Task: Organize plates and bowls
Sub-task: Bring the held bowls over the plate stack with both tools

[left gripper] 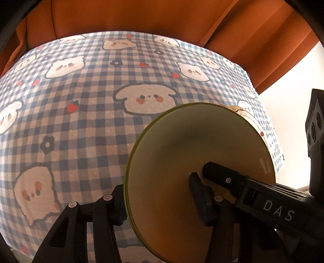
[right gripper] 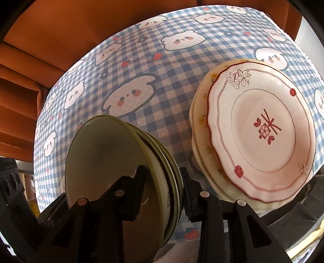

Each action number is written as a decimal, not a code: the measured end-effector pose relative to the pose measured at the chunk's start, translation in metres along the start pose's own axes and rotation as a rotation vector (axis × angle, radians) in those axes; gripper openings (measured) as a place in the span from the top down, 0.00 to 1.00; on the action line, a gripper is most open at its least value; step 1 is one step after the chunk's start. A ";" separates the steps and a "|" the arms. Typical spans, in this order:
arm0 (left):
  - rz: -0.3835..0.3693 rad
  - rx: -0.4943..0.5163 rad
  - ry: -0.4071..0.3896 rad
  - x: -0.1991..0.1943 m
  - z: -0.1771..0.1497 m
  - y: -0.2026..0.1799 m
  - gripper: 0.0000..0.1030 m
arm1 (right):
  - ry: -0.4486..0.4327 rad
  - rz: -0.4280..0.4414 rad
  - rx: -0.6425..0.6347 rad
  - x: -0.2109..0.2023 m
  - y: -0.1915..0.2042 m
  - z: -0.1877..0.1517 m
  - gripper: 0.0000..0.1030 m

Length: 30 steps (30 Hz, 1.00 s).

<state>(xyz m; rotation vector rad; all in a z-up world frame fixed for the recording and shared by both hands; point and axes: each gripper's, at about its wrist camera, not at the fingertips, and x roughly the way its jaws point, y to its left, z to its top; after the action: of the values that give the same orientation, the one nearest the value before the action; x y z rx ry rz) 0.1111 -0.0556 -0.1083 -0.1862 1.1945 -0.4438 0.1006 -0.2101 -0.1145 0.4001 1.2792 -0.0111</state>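
Observation:
A stack of green-rimmed bowls is held tilted on edge above the checked tablecloth. My right gripper is shut on its rim, one finger inside the top bowl and one outside. The same stack shows in the left wrist view, where my left gripper is shut on its rim, and the right gripper's finger reaches into the bowl. A stack of plates lies to the right, topped by a white plate with red trim.
The tablecloth with bear prints covers the table. Orange curtains hang behind the table's far edge; they also show in the left wrist view. The plate stack's edge peeks out behind the bowls.

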 end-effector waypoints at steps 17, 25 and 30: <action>0.027 0.024 -0.099 -0.051 0.003 -0.015 0.50 | -0.112 0.034 -0.036 -0.054 0.025 -0.007 0.65; 0.073 0.000 -0.149 -0.045 0.005 -0.044 0.50 | -0.146 0.078 -0.094 -0.062 0.002 0.003 0.65; 0.090 -0.007 -0.178 -0.043 0.010 -0.072 0.50 | -0.157 0.100 -0.118 -0.072 -0.018 0.013 0.65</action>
<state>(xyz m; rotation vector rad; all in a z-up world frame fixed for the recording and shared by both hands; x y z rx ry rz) 0.0908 -0.1025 -0.0412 -0.1735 1.0255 -0.3378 0.0865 -0.2462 -0.0495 0.3537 1.0982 0.1151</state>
